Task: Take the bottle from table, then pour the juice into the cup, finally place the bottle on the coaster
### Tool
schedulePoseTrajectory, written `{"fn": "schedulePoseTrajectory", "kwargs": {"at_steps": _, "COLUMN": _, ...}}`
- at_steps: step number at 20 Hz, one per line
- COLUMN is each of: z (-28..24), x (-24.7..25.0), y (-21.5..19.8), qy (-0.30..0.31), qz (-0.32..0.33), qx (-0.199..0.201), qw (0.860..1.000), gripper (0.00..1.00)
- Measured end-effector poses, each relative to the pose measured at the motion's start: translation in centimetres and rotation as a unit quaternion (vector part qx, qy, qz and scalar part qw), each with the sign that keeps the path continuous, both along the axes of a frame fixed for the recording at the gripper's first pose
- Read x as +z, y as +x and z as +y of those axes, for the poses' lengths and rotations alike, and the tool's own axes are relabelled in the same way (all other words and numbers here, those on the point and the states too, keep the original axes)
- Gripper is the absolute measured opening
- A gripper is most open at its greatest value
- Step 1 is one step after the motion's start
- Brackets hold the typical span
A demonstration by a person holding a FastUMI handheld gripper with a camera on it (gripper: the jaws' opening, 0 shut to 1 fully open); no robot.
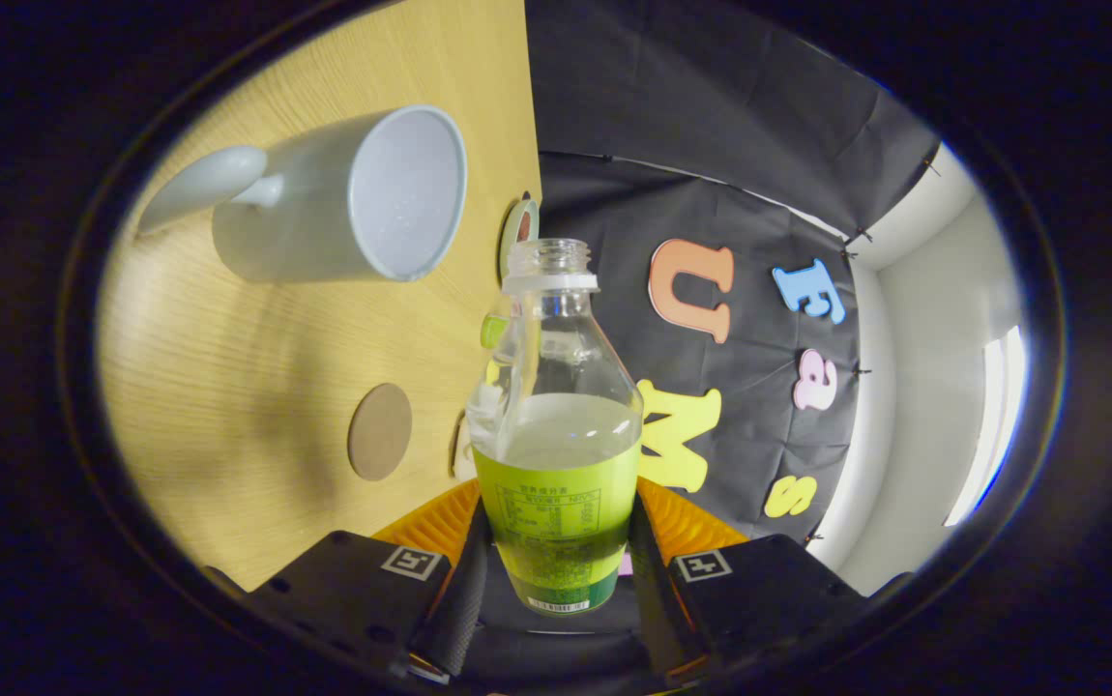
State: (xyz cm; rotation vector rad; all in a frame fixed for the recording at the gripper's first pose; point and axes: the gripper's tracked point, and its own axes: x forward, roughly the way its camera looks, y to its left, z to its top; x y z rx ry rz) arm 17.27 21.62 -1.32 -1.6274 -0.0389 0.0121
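Gripper (556,570) has both fingers clamped on the bottle (556,435), cap off, rolled sideways. The cup (353,198) sits on the table (227,406), far and left of the neck, coaster (380,431) nearer. I'd get the mouth over the rim before tipping further, slowly.

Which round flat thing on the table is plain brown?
The brown coaster, just left of the bottle held in the gripper. The other disc, beyond it, looks pale green.

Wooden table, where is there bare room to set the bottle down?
Bare wood lies between the white mug and the round coaster, and beyond the coaster away from the mug. It is crowded along the table edge near the bottle, held in the hand-held gripper.
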Motion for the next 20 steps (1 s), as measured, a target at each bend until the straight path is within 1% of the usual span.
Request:
{"fn": "schedulePoseTrajectory", "kwargs": {"at_steps": 8, "z": 0.47, "x": 0.47, "y": -0.02, "qy": -0.036, "qz": -0.008, "qx": 0.003, "qw": 0.999, "gripper": 0.73}}
{"fn": "schedulePoseTrajectory", "kwargs": {"at_steps": 20, "z": 0.87, "x": 1.11, "y": -0.12, "qy": -0.056, "qz": -0.02, "qx": 0.006, "qw": 0.998, "gripper": 0.73}}
